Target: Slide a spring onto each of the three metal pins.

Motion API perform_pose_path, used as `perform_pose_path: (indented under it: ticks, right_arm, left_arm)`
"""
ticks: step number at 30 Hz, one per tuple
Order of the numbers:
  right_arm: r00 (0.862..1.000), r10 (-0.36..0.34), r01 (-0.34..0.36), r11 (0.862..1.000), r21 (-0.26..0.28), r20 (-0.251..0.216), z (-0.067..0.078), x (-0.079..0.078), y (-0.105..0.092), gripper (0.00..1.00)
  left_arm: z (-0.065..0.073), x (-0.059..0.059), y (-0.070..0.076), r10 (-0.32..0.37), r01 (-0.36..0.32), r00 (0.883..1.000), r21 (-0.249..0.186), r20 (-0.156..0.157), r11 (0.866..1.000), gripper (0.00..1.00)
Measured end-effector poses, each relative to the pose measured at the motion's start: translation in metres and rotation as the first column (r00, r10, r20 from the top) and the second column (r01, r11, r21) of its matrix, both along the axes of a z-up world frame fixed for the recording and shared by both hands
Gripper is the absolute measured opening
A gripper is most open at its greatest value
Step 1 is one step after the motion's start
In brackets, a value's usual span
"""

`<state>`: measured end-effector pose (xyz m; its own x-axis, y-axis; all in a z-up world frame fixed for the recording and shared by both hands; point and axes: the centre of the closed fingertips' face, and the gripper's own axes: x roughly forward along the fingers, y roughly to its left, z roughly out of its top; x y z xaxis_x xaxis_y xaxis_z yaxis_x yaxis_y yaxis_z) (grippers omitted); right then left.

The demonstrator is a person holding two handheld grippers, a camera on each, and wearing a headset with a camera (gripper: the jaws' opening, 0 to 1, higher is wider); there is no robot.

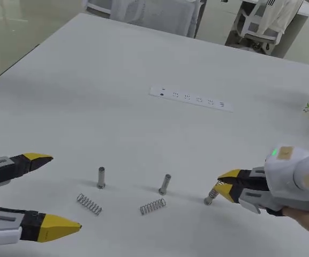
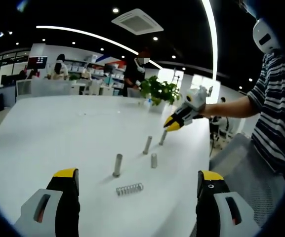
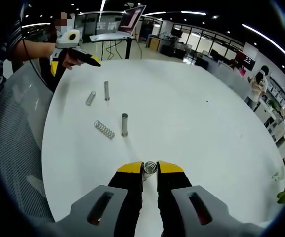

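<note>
Step in hand, by my reading: a spring is going onto the right-most pin.

- **Grip:** The right hand-held gripper (image 3: 150,169) has its jaws pinched almost together on the held spring (image 3: 150,168), seen end-on between the yellow tips.
- **Position:** In the head view that spring sits at the top end of the right-most pin (image 1: 210,198), which leans. Cannot tell whether the coil is already over the tip.
- **To do it well:** Line the coil's bore up with the leaning pin and grip lightly so the coil isn't crushed. Push along the pin's axis and let go only once several turns are on.
- **Risk:** The pin looks to stand free on the worktop (image 1: 143,123), so a sideways nudge would likely topple it.

Pose: the right hand-held gripper comes in low from the right, near level, tips pointing left. The left hand-held gripper (image 1: 63,193) hovers close to the person, jaws spread wide and holding nothing, well apart from the work.

Beyond it lie the left spring (image 1: 89,204) and the middle spring (image 1: 153,206). Each is just in front of a bare standing pin, the left pin (image 1: 101,178) and the middle pin (image 1: 165,183). Farthest off is a power strip (image 1: 190,98).
</note>
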<state>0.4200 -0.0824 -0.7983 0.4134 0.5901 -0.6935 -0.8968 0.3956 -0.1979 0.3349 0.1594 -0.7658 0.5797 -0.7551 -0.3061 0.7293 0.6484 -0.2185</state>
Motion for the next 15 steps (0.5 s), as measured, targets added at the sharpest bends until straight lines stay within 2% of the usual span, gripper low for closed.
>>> perform_pose_path:
  ticks: [6, 9, 15]
  right_arm:
    - [1.0, -0.012, 0.012, 1.0, -0.003, -0.028, -0.013, -0.002, -0.002, 0.07]
    - [1.0, -0.013, 0.012, 1.0, -0.018, -0.028, -0.018, -0.003, -0.004, 0.08]
    - [1.0, -0.016, 0.015, 1.0, -0.013, -0.027, -0.018, -0.004, -0.005, 0.08]
  left_arm:
    - [-0.001, -0.001, 0.0, 0.0, 0.0, 1.0, 0.005, -0.004, 1.0, 0.97]
    - [-0.001, -0.001, 0.0, -0.001, 0.001, 1.0, 0.006, -0.005, 1.0, 0.97]
    - [0.001, 0.001, -0.001, 0.001, -0.001, 1.0, -0.003, 0.0, 1.0, 0.97]
